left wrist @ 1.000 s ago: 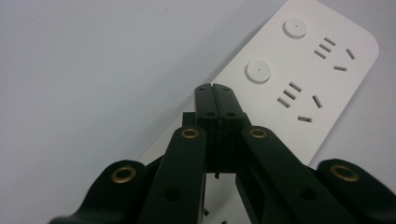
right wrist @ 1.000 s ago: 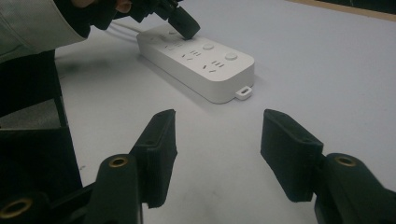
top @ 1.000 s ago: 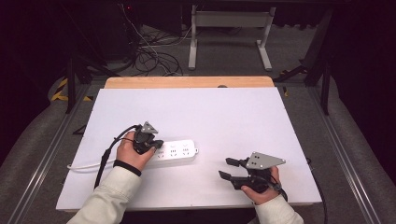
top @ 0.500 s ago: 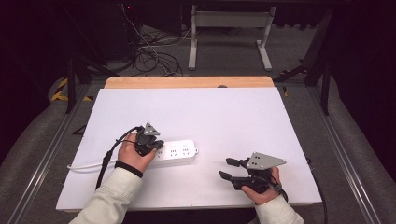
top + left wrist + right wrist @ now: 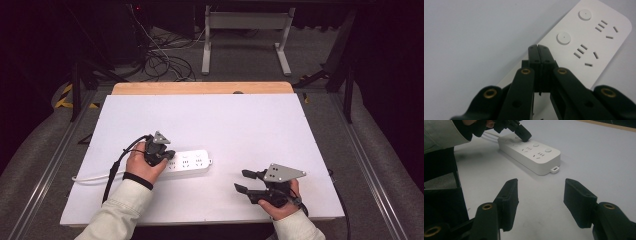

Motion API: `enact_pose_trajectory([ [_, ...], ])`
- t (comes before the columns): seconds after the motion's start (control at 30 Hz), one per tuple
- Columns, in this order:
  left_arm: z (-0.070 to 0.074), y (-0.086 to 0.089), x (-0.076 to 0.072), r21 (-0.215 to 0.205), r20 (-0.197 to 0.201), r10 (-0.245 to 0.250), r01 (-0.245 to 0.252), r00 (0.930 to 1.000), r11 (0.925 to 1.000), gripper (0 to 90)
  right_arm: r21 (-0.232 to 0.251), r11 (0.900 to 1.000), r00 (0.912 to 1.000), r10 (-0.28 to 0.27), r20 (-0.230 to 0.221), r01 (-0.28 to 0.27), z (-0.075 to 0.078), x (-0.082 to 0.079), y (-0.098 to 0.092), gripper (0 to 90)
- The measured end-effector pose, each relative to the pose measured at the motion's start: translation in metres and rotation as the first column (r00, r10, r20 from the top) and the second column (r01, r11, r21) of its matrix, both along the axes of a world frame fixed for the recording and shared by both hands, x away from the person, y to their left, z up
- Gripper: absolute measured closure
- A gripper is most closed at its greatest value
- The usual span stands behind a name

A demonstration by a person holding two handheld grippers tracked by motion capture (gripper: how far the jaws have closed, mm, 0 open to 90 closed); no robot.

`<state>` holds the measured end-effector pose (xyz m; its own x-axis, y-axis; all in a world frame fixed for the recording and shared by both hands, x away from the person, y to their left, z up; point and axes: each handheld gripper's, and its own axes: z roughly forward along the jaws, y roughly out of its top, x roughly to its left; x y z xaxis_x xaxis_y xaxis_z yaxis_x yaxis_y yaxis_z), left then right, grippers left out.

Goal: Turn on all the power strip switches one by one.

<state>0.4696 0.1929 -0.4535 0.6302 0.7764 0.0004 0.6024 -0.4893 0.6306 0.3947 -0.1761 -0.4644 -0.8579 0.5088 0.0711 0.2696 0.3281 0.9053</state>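
Note:
A white power strip (image 5: 189, 162) lies on the white table, its cord running off to the left. My left gripper (image 5: 168, 154) is shut, its tips pressed down on the strip's left part. In the left gripper view the closed jaws (image 5: 539, 51) rest on the strip (image 5: 599, 42) just short of a round button (image 5: 563, 38). My right gripper (image 5: 243, 181) rests low near the table's front edge, right of the strip, jaws open and nothing between them. In the right gripper view (image 5: 540, 195) the strip (image 5: 534, 157) lies ahead with the left gripper (image 5: 524, 135) on it.
The white table top (image 5: 225, 120) has a wooden strip (image 5: 200, 88) along its far edge. The strip's white cord (image 5: 92, 177) and the gripper's black cable (image 5: 112, 170) trail toward the left front. Cables and a metal frame stand on the floor beyond.

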Motion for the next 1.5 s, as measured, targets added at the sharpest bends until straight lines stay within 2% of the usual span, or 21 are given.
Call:
enact_pose_trajectory([
  [0.2,0.000,0.001,-0.001,0.001,0.001,-0.007,0.007,1.0000,1.0000,90.0,0.000,1.000,1.0000,0.002,0.002,-0.002,0.000,0.000,0.000,46.2],
  [0.23,0.001,0.000,-0.001,0.007,0.002,-0.016,0.016,0.9999,0.9998,90.0,0.000,1.000,1.0000,0.002,0.002,-0.002,0.000,0.000,0.000,46.2],
  [0.27,0.002,-0.001,-0.004,-0.006,0.009,-0.052,0.052,0.9986,0.9986,90.0,0.002,1.000,1.0000,0.001,0.002,-0.001,0.001,0.000,0.000,46.2],
  [0.3,0.002,-0.001,-0.004,-0.006,0.009,-0.052,0.052,0.9986,0.9986,90.0,0.002,1.000,1.0000,0.001,0.002,-0.001,0.001,0.000,0.000,46.2],
  [0.33,0.003,-0.001,-0.006,-0.004,0.030,-0.053,0.053,0.9982,0.9986,90.0,0.004,1.000,1.0000,0.000,0.002,0.000,0.000,0.000,-0.001,46.2],
  [0.37,0.006,0.001,-0.007,-0.027,0.065,-0.043,0.045,0.9970,0.9986,90.0,0.002,1.000,1.0000,-0.001,0.001,0.001,0.000,0.000,-0.001,46.2],
  [0.4,0.008,0.003,-0.007,-0.045,0.072,-0.040,0.043,0.9966,0.9980,90.0,0.001,1.000,1.0000,0.000,-0.002,0.000,0.000,0.000,0.000,46.2],
  [0.53,0.013,0.002,-0.008,-0.106,0.065,-0.040,0.047,0.9971,0.9933,90.0,-0.002,1.000,1.0000,0.003,-0.003,-0.003,-0.001,0.001,0.000,46.2],
  [0.63,0.019,0.001,-0.008,-0.105,0.070,-0.050,0.057,0.9963,0.9929,90.0,-0.001,1.000,1.0000,0.001,-0.001,-0.001,0.000,0.001,0.000,46.2],
  [0.77,0.021,-0.003,-0.007,-0.132,0.063,-0.066,0.073,0.9958,0.9886,90.0,0.000,1.000,1.0000,0.003,-0.002,-0.003,0.000,0.000,0.000,46.2],
  [0.9,0.017,-0.012,-0.003,-0.111,0.064,-0.088,0.094,0.9941,0.9894,90.0,0.000,1.000,1.0000,0.003,-0.004,-0.003,-0.001,0.000,0.000,46.2],
  [1.23,0.003,-0.021,0.009,-0.103,0.047,-0.098,0.102,0.9941,0.9894,90.0,0.007,1.000,0.9999,0.007,-0.010,-0.006,-0.002,0.001,-0.001,46.2],
  [1.37,0.000,-0.023,0.010,-0.101,0.035,-0.103,0.106,0.9941,0.9892,90.0,0.008,1.000,0.9999,0.005,-0.010,-0.005,-0.001,0.001,-0.001,46.2],
  [1.5,-0.002,-0.024,0.010,-0.082,0.038,-0.107,0.109,0.9936,0.9906,90.0,0.006,1.000,0.9999,0.006,-0.011,-0.006,-0.002,0.001,-0.001,46.2],
])
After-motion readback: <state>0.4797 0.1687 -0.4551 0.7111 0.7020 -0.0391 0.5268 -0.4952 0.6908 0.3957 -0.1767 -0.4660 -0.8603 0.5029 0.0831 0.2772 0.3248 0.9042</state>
